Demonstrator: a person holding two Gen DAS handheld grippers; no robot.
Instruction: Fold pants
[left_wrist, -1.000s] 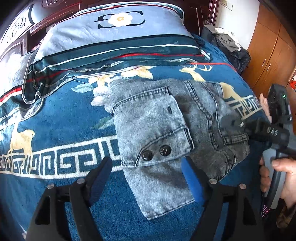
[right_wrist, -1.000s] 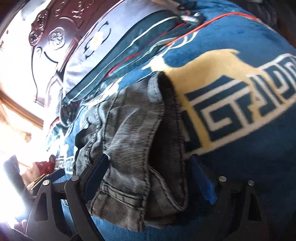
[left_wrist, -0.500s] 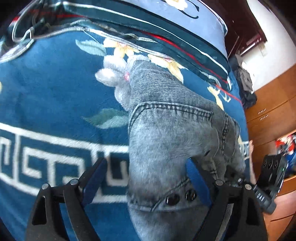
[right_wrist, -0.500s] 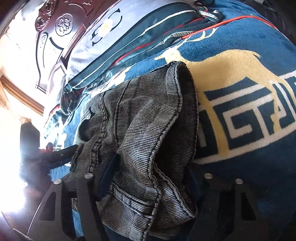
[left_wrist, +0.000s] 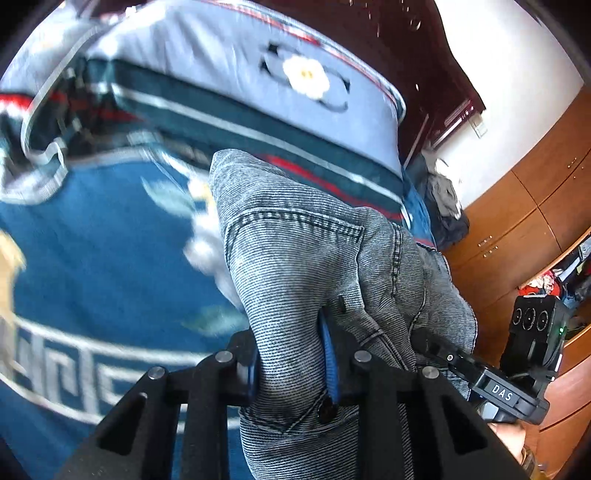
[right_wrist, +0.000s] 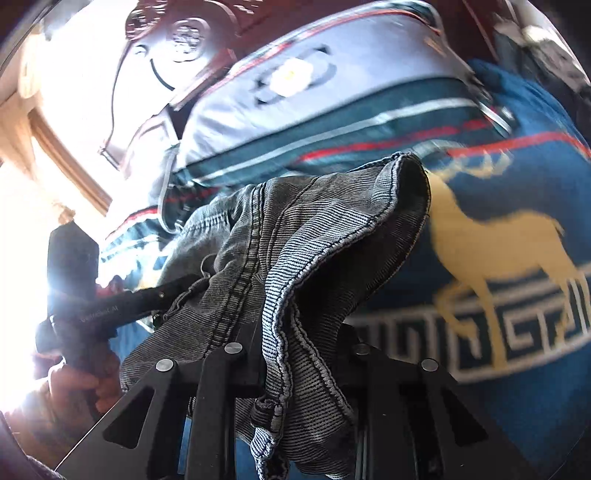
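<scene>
The grey denim pants (left_wrist: 303, 258) are folded into a thick bundle and hang lifted over the blue blanket (left_wrist: 92, 266). My left gripper (left_wrist: 291, 354) is closing, and its blue pads (left_wrist: 330, 365) pinch the bundle's near edge just above a dark button (left_wrist: 325, 410). In the right wrist view, my right gripper (right_wrist: 299, 350) is also closing on the pants (right_wrist: 325, 229), with a bunched seam and hem between its fingers. Fabric hides the right pads. Each gripper shows in the other's view: the right one (left_wrist: 436, 350) and the left one (right_wrist: 184, 286) both reach into the denim.
A striped pillow with a flower emblem (left_wrist: 258, 85) lies behind the pants against a dark carved headboard (right_wrist: 177, 33). Wooden wardrobe doors (left_wrist: 517, 221) stand at the right, with a heap of dark clothes (left_wrist: 443, 199) by the bed's far corner. A hand (right_wrist: 70, 384) holds the left gripper's handle.
Both grippers have gone from wide open around the pants to pinched on them. The bundle has risen off the blanket, and both views have tilted up toward the pillow.
</scene>
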